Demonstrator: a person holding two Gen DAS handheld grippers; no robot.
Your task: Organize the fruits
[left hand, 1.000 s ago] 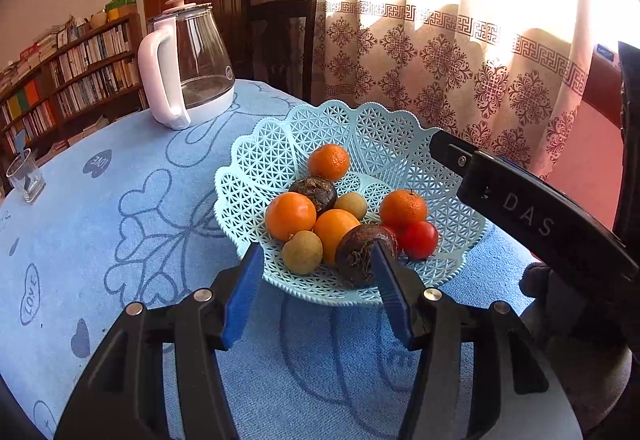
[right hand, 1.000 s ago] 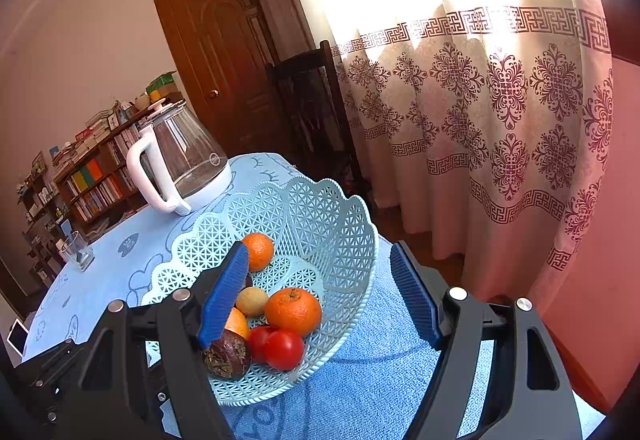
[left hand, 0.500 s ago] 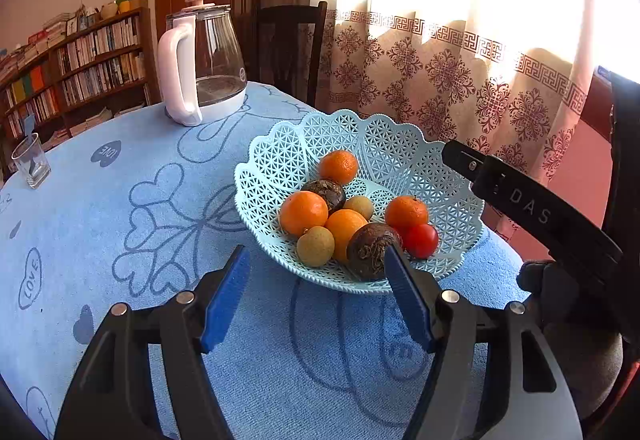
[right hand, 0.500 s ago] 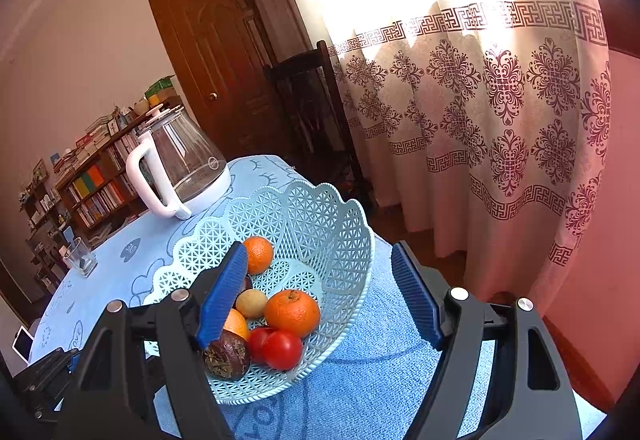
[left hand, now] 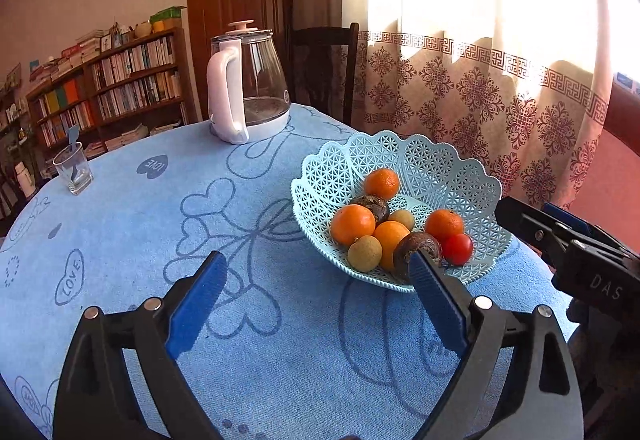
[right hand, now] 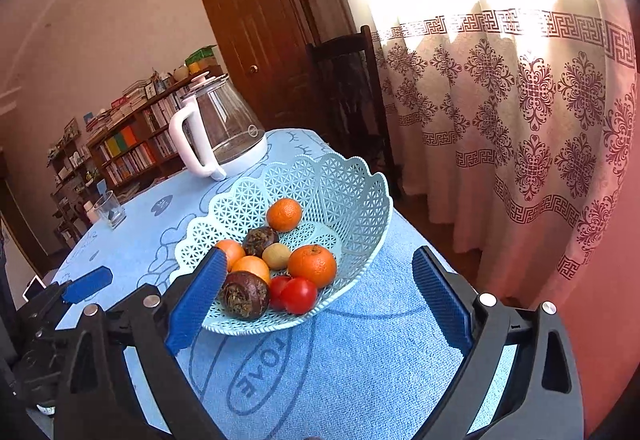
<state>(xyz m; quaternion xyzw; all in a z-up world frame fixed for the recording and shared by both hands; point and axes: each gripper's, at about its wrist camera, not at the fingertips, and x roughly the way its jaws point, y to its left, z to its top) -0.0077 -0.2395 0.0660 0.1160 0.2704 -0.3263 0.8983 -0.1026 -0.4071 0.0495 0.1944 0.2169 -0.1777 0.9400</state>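
Note:
A light blue lattice basket (left hand: 440, 160) (right hand: 352, 196) sits on the blue tablecloth and holds several fruits: oranges (left hand: 353, 225) (right hand: 312, 266), dark passion fruits (left hand: 418, 248) (right hand: 244, 295), small brownish round fruits (left hand: 364, 253) (right hand: 277, 255) and red tomatoes (left hand: 457, 249) (right hand: 299, 295). My left gripper (left hand: 318, 272) is open and empty, above the cloth in front and to the left of the basket. My right gripper (right hand: 320, 272) is open and empty, just in front of the basket; it also shows at the right edge of the left wrist view (left hand: 568, 244).
A glass kettle with a white handle (left hand: 246, 96) (right hand: 214, 136) stands at the far side of the table. A small glass (left hand: 74, 168) (right hand: 109, 210) stands far left. A dark chair (left hand: 320, 68), a bookshelf (left hand: 108, 92) and a patterned curtain (left hand: 480, 80) lie beyond the table's edge.
My left gripper has pulled back and to the left, away from the basket, and its jaws have opened wider. My right gripper has barely moved and stays open.

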